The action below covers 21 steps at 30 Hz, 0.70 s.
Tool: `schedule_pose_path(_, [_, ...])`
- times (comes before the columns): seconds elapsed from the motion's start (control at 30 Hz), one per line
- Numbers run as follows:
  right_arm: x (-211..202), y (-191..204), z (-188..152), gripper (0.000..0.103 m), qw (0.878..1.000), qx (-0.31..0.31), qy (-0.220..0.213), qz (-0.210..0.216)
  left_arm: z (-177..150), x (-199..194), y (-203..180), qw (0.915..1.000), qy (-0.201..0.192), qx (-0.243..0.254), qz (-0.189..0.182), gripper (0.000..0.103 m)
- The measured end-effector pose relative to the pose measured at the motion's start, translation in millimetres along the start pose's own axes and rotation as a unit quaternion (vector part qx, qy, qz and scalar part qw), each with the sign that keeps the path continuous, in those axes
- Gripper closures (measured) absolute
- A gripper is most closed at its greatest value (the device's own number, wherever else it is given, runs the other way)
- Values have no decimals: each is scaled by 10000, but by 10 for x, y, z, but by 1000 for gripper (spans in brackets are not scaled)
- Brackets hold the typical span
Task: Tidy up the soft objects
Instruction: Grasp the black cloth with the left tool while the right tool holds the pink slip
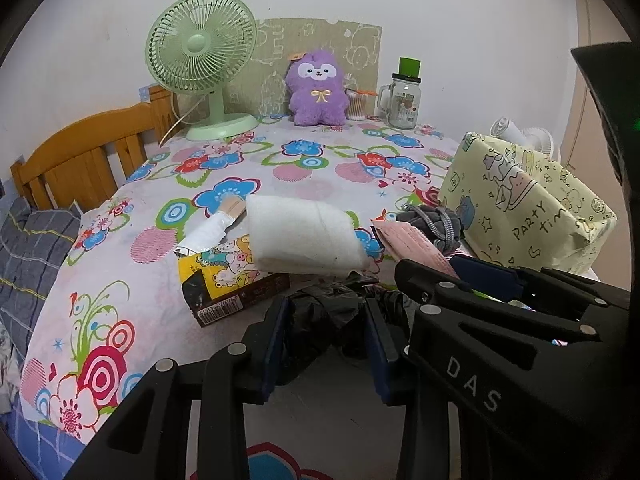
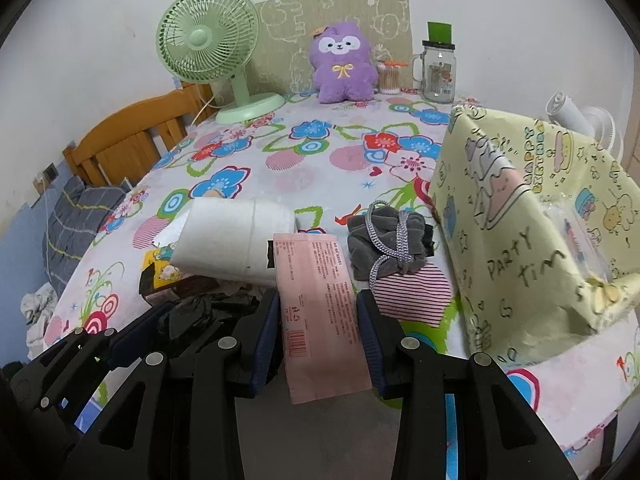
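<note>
Black plastic bag (image 1: 326,312) is clamped by the left gripper (image 1: 326,344); the pink packet (image 2: 320,312), gripped by the right gripper (image 2: 318,340), should be carried level toward the yellow box (image 2: 532,240) at two o'clock.

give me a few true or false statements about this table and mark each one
1. The right gripper is closed on a pink paper packet. True.
2. The purple plush toy lies at the near edge of the table. False: it stands at the far side by the wall.
3. The left gripper has a black plastic bag between its fingers. True.
4. The green fan stands right of the glass jar. False: it stands to the left.
5. The white foam roll rests partly on a cartoon-printed box. True.
</note>
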State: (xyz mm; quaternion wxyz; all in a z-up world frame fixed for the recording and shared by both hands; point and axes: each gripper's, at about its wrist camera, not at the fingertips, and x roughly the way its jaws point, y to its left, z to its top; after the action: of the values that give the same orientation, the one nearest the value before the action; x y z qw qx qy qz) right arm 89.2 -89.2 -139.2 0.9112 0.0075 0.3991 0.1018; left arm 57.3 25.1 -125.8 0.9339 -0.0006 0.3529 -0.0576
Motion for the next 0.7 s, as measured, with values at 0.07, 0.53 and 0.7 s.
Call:
schedule_pose_path(0.07, [-43, 6, -4, 61, 10000, -16, -28, -3, 8, -30, -15, 10000, -17, 13, 38, 66])
schedule_pose_path(0.53, [-412, 94, 92, 60, 9992, -163, -343, -88, 129, -342, -85, 9995, -296, 30, 101, 66])
schedule_pose_path(0.7, [-535, 154, 148, 60, 9987, -218, -466, -41, 188, -439, -74, 9992, -376, 42, 126, 66])
